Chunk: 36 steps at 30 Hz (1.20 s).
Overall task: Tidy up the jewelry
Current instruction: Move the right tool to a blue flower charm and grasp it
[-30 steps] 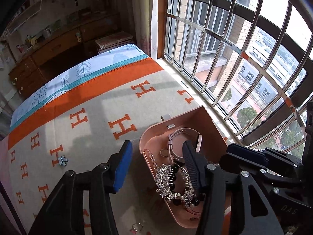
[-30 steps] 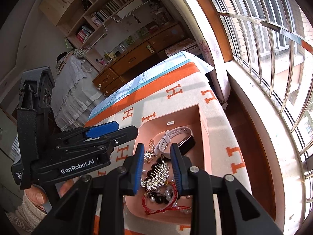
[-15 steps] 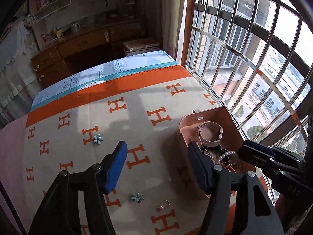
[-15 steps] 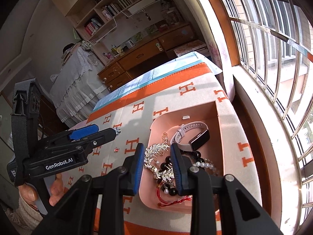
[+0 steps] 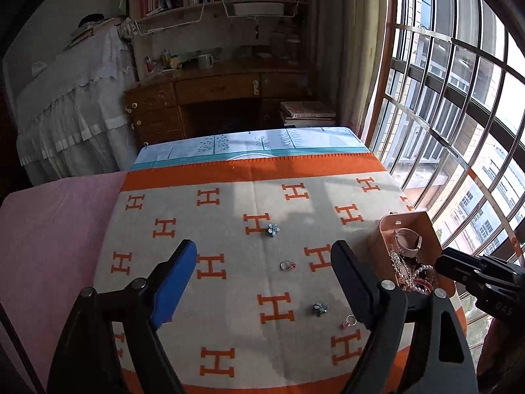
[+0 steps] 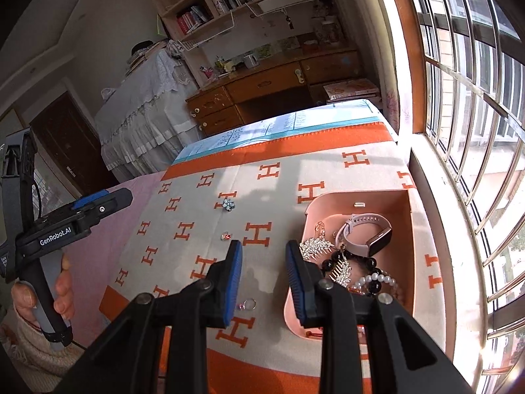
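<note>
Left wrist view: the left gripper [image 5: 264, 272] hangs over the blanket [image 5: 229, 328], beige with orange H marks. Its jaws are opening, with nothing between them. Loose jewelry lies on the blanket: a blue flower piece [image 5: 272, 229], a ring with a red stone [image 5: 287, 265], a second blue flower piece [image 5: 320, 308] and a ring with a pink stone [image 5: 348, 321] just beside the right finger. The pink tray [image 5: 423, 221] sits at the blanket's window edge, holding a pink-strapped watch [image 5: 407, 241] and tangled beads. The right gripper's body reads "DAS", partly legible.

Right wrist view: the right gripper [image 6: 264, 277] stands narrowly parted and empty, beside the tray's near left wall. In the tray lie a silver leaf comb [image 6: 316, 246], black beads [image 6: 364, 262] and pearls [image 6: 374, 279]. The left gripper's side reads "GenRobot.AI"; a hand [image 6: 42, 292] holds its handle.
</note>
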{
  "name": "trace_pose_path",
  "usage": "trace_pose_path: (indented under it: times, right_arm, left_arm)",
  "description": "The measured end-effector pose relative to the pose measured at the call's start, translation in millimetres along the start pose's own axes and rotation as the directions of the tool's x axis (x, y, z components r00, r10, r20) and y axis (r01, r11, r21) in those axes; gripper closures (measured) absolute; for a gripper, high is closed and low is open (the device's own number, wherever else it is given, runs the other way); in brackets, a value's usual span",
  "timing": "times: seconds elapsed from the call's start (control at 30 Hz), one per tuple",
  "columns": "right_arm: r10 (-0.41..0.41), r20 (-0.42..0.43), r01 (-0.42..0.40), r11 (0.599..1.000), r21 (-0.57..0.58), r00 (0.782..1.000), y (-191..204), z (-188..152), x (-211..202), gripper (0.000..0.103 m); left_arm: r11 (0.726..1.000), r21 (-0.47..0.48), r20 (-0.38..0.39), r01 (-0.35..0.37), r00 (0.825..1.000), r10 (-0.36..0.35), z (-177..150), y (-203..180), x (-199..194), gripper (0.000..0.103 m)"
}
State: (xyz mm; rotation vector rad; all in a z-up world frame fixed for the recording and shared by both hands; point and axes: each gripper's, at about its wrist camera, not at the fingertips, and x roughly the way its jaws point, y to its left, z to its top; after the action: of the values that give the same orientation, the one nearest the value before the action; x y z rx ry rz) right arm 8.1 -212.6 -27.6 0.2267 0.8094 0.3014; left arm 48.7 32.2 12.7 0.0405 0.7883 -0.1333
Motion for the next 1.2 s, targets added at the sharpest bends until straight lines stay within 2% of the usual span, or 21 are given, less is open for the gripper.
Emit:
trace_pose_path:
  times: [0.1,0.2,0.37,0.5,0.67,0.9,1.2]
  right_arm:
    - [0.004,-0.018,-0.005,0.999,-0.036,1.000,17,1,4,0.075]
    - [0.009,-0.036,-0.012,0.998,-0.064,0.999,32,1,10,0.075]
    - [0.007,-0.068,-0.014,0.994,-0.107,0.998,55,-1,20,0.075]
    - [-0.011,-0.094,-0.002,0.990,-0.138,0.996,68,-4,27,0.075]
    - [-0.033,-0.128,0.013,0.987,-0.158,0.991,76,-9,39,0.075]
    - [-0.028,-0.189,-0.005,0.985,-0.171,0.982,77,-15,58,0.075]
    - [-0.040,-0.314,-0.045,0.966,-0.256,0.949,76,-37,97,0.075]
  left_arm:
    - [1.000,-0.012,-0.018,-0.016,1.000,0.016,-11,11,1,0.019]
    - [0.999,-0.037,-0.038,-0.028,0.999,0.026,-22,22,6,0.010]
    - [0.998,-0.046,-0.061,-0.033,0.998,0.030,-36,31,14,0.009]
    - [0.998,-0.046,-0.065,-0.041,0.997,0.038,-43,36,20,0.001]
    - [0.999,-0.035,-0.084,-0.017,0.996,0.014,-51,38,29,0.001]
    - [1.000,-0.017,-0.106,-0.017,0.994,0.015,-60,41,40,0.001]
    - [0.999,-0.031,-0.171,-0.014,0.985,0.009,-77,54,64,0.001]
